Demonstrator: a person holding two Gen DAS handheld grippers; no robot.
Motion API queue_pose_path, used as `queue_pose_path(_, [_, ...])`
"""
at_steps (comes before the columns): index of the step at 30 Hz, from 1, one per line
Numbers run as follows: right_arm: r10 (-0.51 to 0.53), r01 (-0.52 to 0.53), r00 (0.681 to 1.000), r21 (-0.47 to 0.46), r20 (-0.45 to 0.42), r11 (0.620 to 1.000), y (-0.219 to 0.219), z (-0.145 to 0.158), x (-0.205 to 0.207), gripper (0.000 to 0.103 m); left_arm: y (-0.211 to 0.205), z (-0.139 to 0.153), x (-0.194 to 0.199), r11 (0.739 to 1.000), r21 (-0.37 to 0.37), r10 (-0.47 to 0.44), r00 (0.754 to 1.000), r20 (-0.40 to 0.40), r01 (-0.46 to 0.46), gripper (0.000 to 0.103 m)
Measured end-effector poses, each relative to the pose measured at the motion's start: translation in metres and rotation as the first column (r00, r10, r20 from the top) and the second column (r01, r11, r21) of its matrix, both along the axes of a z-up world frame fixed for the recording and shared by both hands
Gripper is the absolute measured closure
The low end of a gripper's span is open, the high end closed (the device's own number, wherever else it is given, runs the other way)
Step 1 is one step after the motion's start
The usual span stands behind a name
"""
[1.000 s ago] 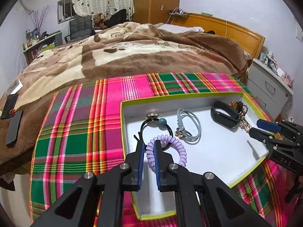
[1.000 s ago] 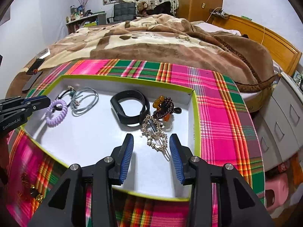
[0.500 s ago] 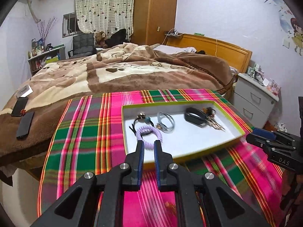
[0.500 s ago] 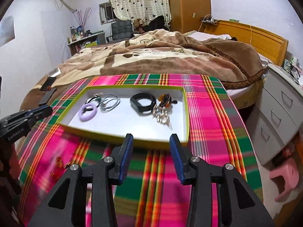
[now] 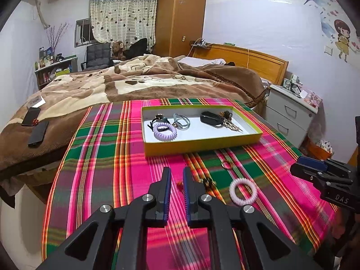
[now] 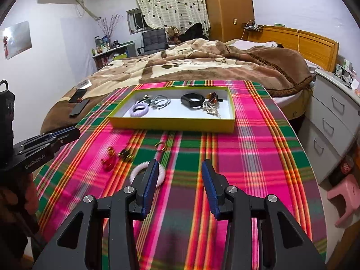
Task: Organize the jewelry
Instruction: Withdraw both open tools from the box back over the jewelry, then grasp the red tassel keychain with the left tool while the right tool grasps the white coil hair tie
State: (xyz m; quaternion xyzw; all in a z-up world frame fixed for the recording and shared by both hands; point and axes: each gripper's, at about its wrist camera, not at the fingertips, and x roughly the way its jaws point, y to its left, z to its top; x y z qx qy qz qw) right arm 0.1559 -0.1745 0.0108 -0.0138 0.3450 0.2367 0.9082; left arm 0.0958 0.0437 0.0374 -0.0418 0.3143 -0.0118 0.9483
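Note:
A yellow-rimmed white tray [image 5: 202,142] [image 6: 171,123] sits on the plaid cloth and holds a purple coil hair tie [image 5: 165,131] [image 6: 139,110], a grey cord loop [image 5: 182,121], a black band [image 5: 210,118] [image 6: 192,100] and a gold clip [image 6: 211,110]. On the cloth in front lie a pink-white coil tie [image 5: 243,191] [image 6: 147,173], a small ring [image 6: 161,146], a red piece [image 6: 108,159] and a dark gold piece [image 6: 126,154]. My left gripper [image 5: 176,180] is narrowly open and empty, near the loose pieces. My right gripper [image 6: 178,173] is open and empty, its left finger over the pink-white tie.
The plaid cloth [image 5: 101,148] covers a table at the foot of a bed with a brown blanket [image 5: 135,83]. Phones [image 5: 37,132] lie on the blanket at left. A white drawer unit [image 6: 333,121] stands at right, a pink stool [image 6: 344,200] below it.
Both grippers have pulled back from over the tray toward the near end of the table. The purple tie stays in the tray. The loose pieces on the cloth have come into view.

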Motion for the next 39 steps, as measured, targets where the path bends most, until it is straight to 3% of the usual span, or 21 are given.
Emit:
queue_pose_path(18, [0.018, -0.018, 1.0, -0.011, 0.008, 1.0, 0.002, -0.006, -0.048, 0.062, -0.015, 0.001, -0.052, 0.999, 0.005, -0.033, 0.999, 0.02, 0.033, 0.094])
queue_pose_path(34, [0.03, -0.031, 0.999, -0.028, -0.034, 0.999, 0.022, -0.019, -0.026, 0.062, -0.017, -0.022, -0.019, 0.999, -0.022, -0.05, 0.997, -0.056, 0.049, 0.093])
queue_pose_path(39, [0.03, -0.033, 0.998, -0.035, -0.057, 0.999, 0.031, -0.025, -0.012, 0.062, -0.018, -0.03, -0.002, 0.997, -0.045, -0.063, 0.995, -0.082, 0.06, 0.082])
